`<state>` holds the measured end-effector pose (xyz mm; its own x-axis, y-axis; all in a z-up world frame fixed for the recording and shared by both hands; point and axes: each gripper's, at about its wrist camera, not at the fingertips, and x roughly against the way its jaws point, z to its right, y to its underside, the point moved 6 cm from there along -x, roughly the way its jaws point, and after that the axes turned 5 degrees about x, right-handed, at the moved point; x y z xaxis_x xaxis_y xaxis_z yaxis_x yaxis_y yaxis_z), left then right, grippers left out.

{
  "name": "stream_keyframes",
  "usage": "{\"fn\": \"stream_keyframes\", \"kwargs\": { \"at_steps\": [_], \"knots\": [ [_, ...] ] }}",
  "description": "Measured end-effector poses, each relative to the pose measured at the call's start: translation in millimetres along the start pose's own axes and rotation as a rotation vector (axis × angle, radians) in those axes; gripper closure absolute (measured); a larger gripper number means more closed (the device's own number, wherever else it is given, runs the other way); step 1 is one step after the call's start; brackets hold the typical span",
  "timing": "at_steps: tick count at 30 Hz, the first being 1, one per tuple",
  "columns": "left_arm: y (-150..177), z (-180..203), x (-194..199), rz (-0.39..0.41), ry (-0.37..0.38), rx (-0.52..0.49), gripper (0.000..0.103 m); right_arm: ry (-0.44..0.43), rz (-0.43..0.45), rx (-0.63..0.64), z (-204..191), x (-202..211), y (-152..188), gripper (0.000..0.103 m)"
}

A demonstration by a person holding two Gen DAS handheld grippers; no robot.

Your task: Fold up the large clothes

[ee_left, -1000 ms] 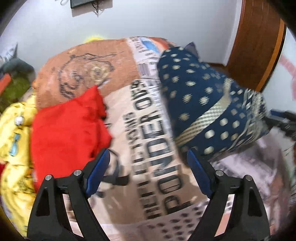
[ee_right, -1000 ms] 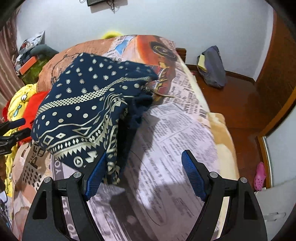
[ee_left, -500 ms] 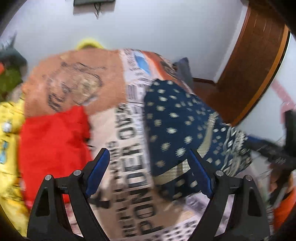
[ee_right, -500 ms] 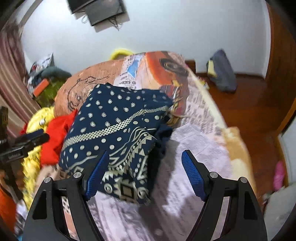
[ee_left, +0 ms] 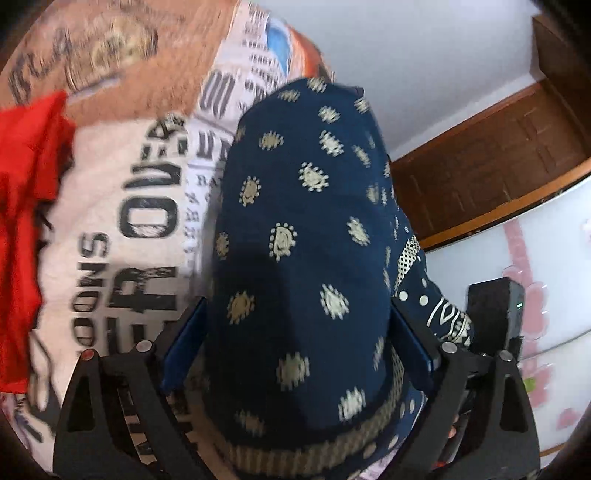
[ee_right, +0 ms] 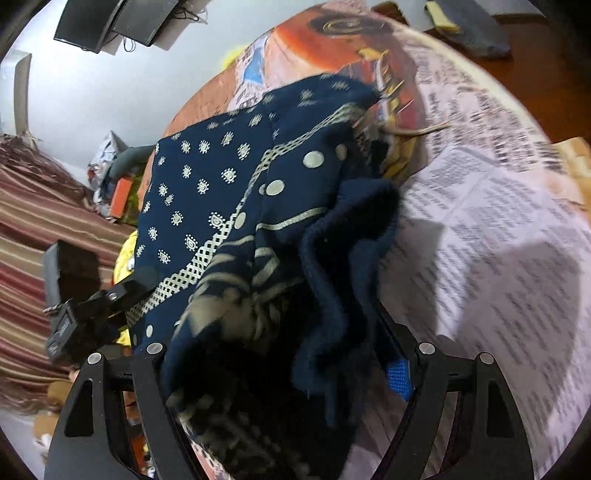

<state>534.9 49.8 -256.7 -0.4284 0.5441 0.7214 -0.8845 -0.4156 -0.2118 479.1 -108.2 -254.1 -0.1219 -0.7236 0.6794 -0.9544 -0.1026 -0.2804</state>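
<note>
A folded navy garment (ee_left: 303,206) with cream dots and borders lies on the printed bedsheet (ee_left: 122,221). My left gripper (ee_left: 297,317) straddles its near end. The jaws are opening, and the cloth fills the gap between the blue pads (ee_left: 184,343) without being pinched. In the right wrist view the same garment (ee_right: 207,184) bunches up at its other end. My right gripper (ee_right: 280,347) stands open around those loose folds. One right pad (ee_right: 399,376) shows; cloth hides the other. Each gripper shows in the other's view: the left one (ee_right: 92,310) and the right one (ee_left: 495,314).
A red garment (ee_left: 26,206) lies to the left on the bed, with yellow clothes (ee_right: 125,254) beyond it. A wooden door (ee_left: 498,166) and a white cabinet stand at the right. A striped curtain (ee_right: 29,236) hangs at the left, and a dark bag (ee_right: 469,22) lies on the floor.
Both grippers have dropped toward the bed and rolled. The navy garment, earlier ahead of the fingers, now sits between the fingers of each. The left jaws stand slightly wider.
</note>
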Motion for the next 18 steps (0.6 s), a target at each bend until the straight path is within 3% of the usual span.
{"fn": "stream_keyframes", "kwargs": {
  "at_steps": [2, 6, 10, 12, 14, 18],
  "knots": [
    [-3.5, 0.5, -2.1, -0.003, 0.009, 0.017, 0.009, -0.018, 0.007, -0.01, 1.0, -3.1, -2.1, 0.025],
    [-6.8, 1.5, -7.3, -0.023, 0.029, 0.043, 0.011, -0.025, 0.007, -0.003, -3.9, -6.0, -2.9, 0.037],
    [-3.6, 1.3, 0.6, -0.005, 0.027, 0.052, 0.032, -0.027, 0.013, 0.007, -16.7, -1.7, -5.9, 0.06],
    [-1.5, 4.2, 10.2, 0.01, 0.024, 0.031, 0.039, -0.018, 0.019, 0.031, -26.6, 1.5, -9.5, 0.066],
    [0.6, 11.1, 24.3, 0.034, 0.019, 0.015, 0.044, -0.002, 0.021, 0.063, -41.7, 4.1, -9.8, 0.069],
    [-4.3, 24.3, 70.7, 0.099, 0.019, -0.031, 0.046, 0.002, 0.036, 0.12, -80.9, 6.7, -14.5, 0.07]
  ]
}}
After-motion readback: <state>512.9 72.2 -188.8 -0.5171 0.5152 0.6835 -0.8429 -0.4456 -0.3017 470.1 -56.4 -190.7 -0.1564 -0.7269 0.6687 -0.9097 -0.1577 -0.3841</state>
